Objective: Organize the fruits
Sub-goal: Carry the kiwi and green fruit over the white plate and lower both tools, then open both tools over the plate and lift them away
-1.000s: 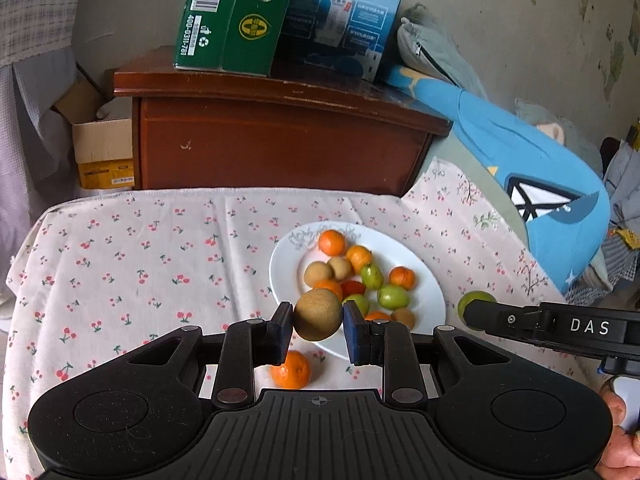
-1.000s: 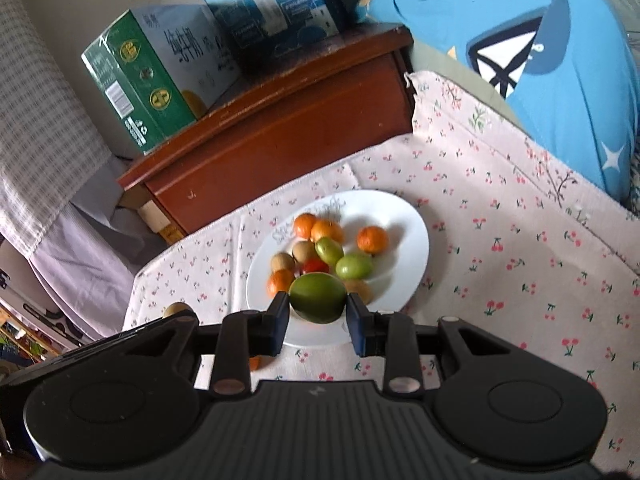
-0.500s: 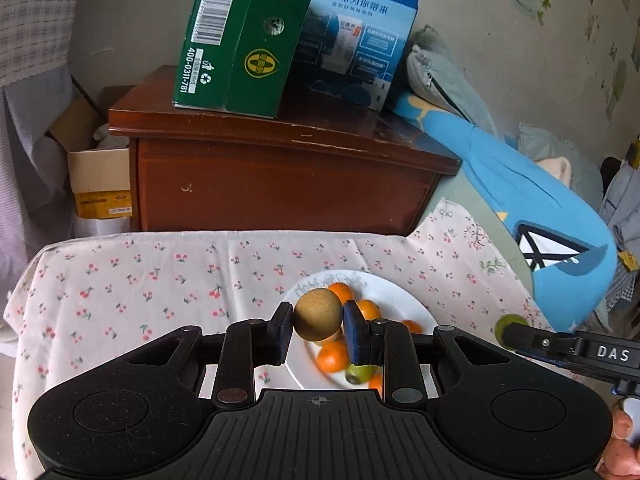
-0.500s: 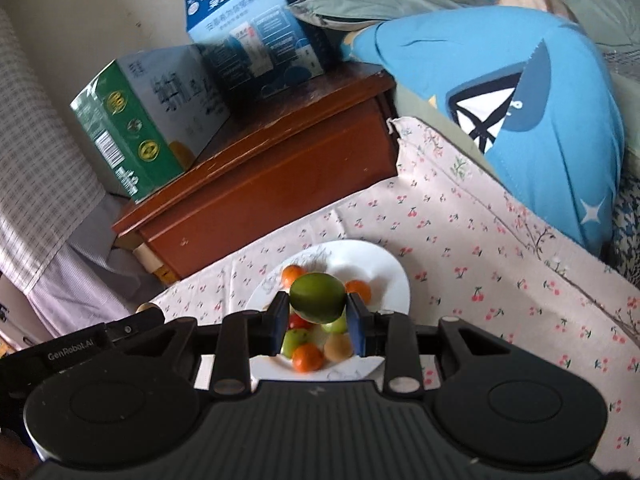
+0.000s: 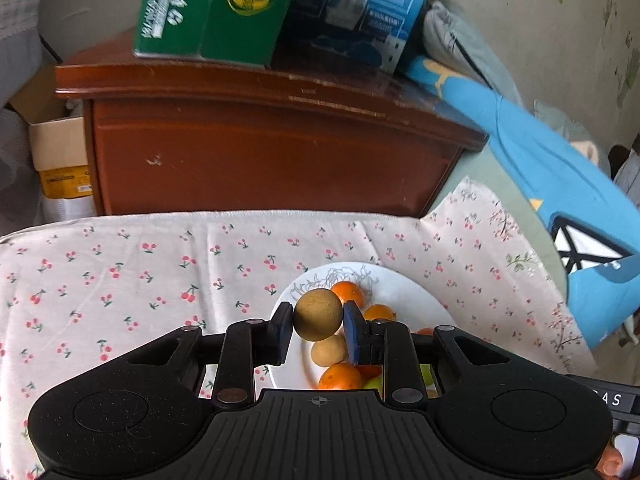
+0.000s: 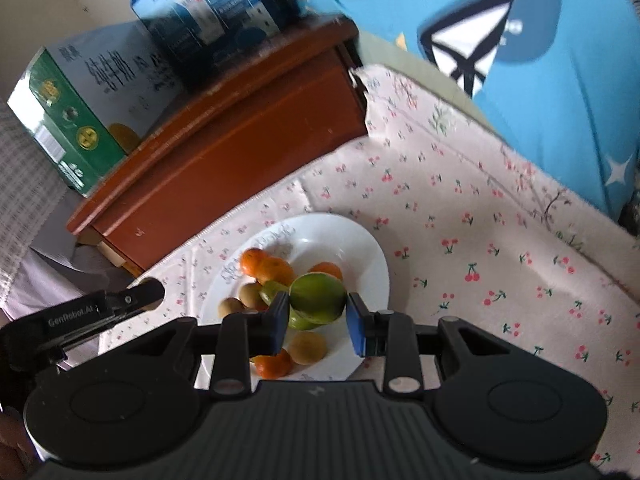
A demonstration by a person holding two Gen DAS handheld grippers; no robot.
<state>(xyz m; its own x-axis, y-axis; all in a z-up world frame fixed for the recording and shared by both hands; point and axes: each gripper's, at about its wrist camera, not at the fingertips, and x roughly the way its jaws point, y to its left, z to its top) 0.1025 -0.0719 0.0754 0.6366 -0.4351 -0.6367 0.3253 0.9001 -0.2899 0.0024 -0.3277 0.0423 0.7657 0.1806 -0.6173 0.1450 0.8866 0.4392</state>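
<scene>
A white plate (image 5: 404, 292) (image 6: 360, 248) on the cherry-print tablecloth holds several small orange, green and tan fruits. My left gripper (image 5: 318, 330) is shut on a round tan-brown fruit (image 5: 318, 316) and holds it above the plate's near left part. My right gripper (image 6: 318, 320) is shut on a green fruit (image 6: 318, 298) and holds it over the plate's near side. The left gripper's side also shows in the right wrist view (image 6: 120, 304), left of the plate.
A brown wooden cabinet (image 5: 260, 140) stands behind the table with a green carton (image 5: 216, 8) and a blue carton (image 5: 360, 8) on top. A blue cushion (image 5: 560, 184) lies at the right. A cardboard box (image 5: 60, 160) sits at the left.
Both grippers have moved forward over the plate with their fruits still held. The views have tilted and the cabinet looks closer.
</scene>
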